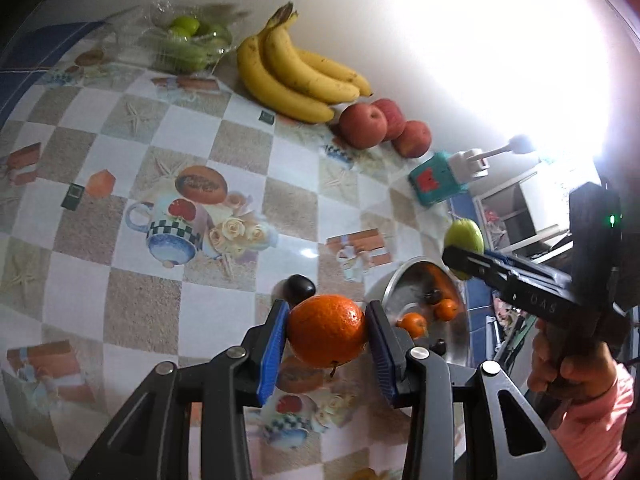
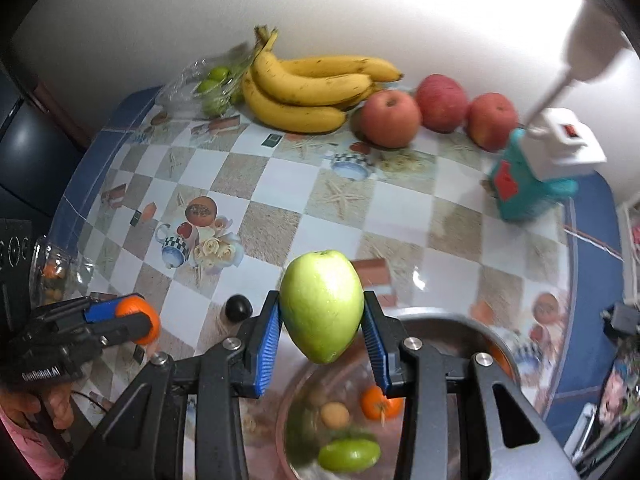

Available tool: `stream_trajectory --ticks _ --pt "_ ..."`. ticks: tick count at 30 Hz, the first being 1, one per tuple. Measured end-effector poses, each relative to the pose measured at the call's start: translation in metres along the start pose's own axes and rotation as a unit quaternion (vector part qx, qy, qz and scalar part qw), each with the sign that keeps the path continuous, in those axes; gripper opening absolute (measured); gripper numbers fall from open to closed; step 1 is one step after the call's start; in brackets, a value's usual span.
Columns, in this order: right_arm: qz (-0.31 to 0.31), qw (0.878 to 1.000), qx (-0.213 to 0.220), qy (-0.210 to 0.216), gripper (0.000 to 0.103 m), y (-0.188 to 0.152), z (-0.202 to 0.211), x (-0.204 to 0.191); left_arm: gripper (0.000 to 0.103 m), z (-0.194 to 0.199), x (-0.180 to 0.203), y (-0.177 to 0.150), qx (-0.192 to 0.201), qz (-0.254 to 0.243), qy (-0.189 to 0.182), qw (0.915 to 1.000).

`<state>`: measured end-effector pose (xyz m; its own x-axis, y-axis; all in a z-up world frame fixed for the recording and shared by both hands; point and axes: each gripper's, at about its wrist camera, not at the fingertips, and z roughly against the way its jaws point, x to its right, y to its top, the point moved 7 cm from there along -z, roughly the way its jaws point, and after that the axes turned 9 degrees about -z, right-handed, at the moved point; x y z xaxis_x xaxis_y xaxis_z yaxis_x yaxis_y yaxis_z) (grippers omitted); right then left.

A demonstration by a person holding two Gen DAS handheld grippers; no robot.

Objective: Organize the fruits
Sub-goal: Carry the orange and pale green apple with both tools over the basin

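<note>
Both tools are loaded. Your left gripper [image 1: 327, 334] is clamped on an orange [image 1: 327, 330], held above the tablecloth beside the steel bowl [image 1: 454, 344]. Your right gripper [image 2: 321, 338] is clamped on a green fruit [image 2: 322, 306], held over the bowl's near rim [image 2: 440, 316]. Likely step: carry each to its group. Keep the pads square on the widest part and lower the green fruit next to the bagged green ones [image 2: 214, 84] before you release. Do not nudge the bananas [image 2: 308, 88].

Probably a home kitchen or dining corner: ahead of the tool, a table under a patterned checkered oilcloth [image 2: 280, 220], with a yellow banana bunch [image 2: 312, 88] against a plain white wall [image 2: 240, 0].
</note>
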<state>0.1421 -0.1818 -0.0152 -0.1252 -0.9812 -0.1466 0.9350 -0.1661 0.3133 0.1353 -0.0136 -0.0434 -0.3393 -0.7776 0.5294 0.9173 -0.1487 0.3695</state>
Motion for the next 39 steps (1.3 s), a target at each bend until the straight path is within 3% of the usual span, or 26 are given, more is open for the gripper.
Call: stream_trajectory --ticks 7,14,22,26,34,39 --pt "-0.021 1.000 0.019 0.002 0.041 -0.032 0.044 0.019 0.042 0.020 0.036 -0.009 0.015 -0.005 -0.006 0.9999" --pt "-0.053 0.998 0.010 -0.007 0.041 -0.076 0.052 0.052 0.042 0.007 0.075 -0.033 -0.013 -0.033 0.004 0.9993" --pt "-0.086 0.996 -0.018 -0.032 0.041 -0.125 0.030 0.089 0.042 -0.031 0.121 -0.049 -0.046 -0.063 0.025 0.9966" --pt "-0.099 0.994 -0.036 -0.039 0.041 -0.147 0.015 0.103 0.042 -0.056 0.134 -0.056 -0.055 -0.076 0.055 0.9941" --pt "-0.119 0.990 -0.047 -0.052 0.041 -0.162 -0.002 0.127 0.042 -0.099 0.134 -0.052 -0.066 -0.069 0.104 0.9899" --pt "-0.120 0.989 -0.058 -0.059 0.041 -0.164 -0.013 0.133 0.042 -0.119 0.133 -0.041 -0.063 -0.057 0.111 0.9902"
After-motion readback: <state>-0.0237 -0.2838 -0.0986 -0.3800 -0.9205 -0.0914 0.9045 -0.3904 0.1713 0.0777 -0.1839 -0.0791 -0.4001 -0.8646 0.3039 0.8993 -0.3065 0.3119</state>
